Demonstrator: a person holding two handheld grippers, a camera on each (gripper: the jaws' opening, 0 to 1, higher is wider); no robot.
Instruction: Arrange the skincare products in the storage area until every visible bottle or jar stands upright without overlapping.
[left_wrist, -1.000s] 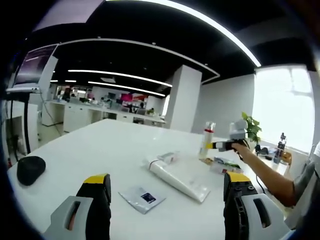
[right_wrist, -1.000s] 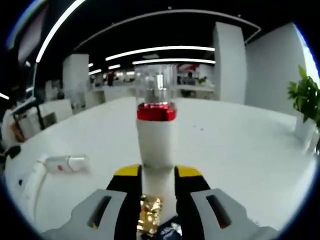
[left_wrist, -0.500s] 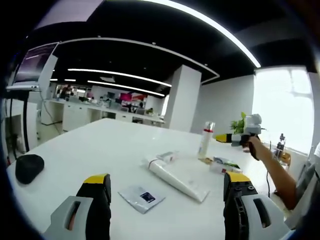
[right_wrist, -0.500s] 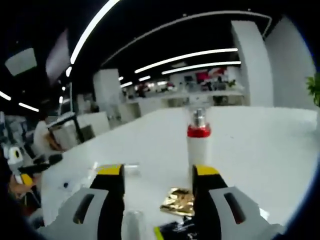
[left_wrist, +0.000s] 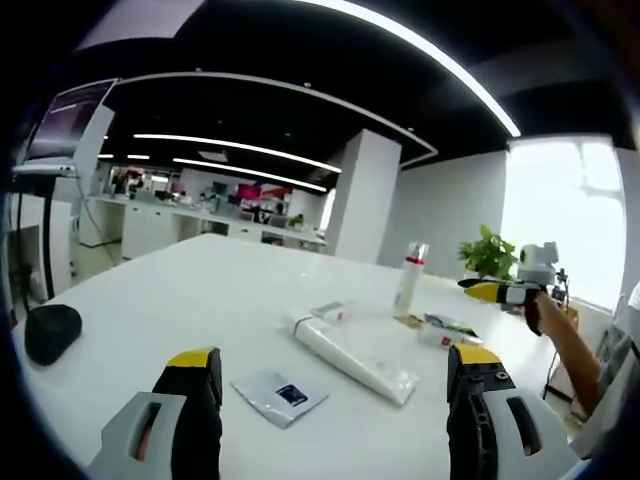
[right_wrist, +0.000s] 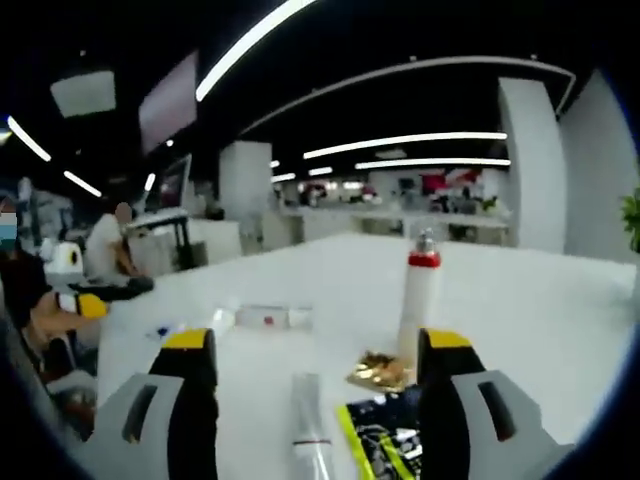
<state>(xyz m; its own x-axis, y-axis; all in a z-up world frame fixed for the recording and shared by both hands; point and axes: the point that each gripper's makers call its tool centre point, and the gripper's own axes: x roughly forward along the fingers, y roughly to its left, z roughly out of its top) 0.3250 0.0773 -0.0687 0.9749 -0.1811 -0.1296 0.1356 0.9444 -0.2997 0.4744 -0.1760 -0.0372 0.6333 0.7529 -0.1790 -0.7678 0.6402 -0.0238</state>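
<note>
A white bottle with a red band (left_wrist: 409, 281) (right_wrist: 418, 299) stands upright on the white table (left_wrist: 200, 290). A long white tube (left_wrist: 351, 348) lies flat, and beside it a small white bottle (left_wrist: 334, 312) (right_wrist: 266, 317) lies on its side. A clear slim tube (right_wrist: 310, 432) lies between my right jaws. My left gripper (left_wrist: 335, 360) is open above the table, with nothing in it. My right gripper (right_wrist: 315, 345) is open too, drawn back from the upright bottle. In the left gripper view the right gripper (left_wrist: 497, 290) is held in a hand beyond that bottle.
A grey sachet (left_wrist: 280, 394) lies near my left jaws. A gold sachet (right_wrist: 378, 370) and a dark green one (right_wrist: 385, 440) lie by the upright bottle. A black mouse (left_wrist: 50, 331) sits at the table's left edge. A potted plant (left_wrist: 486, 254) stands behind.
My right gripper has let go of the red-banded bottle and pulled back and away; the bottle now stands by itself. My left gripper has stayed put.
</note>
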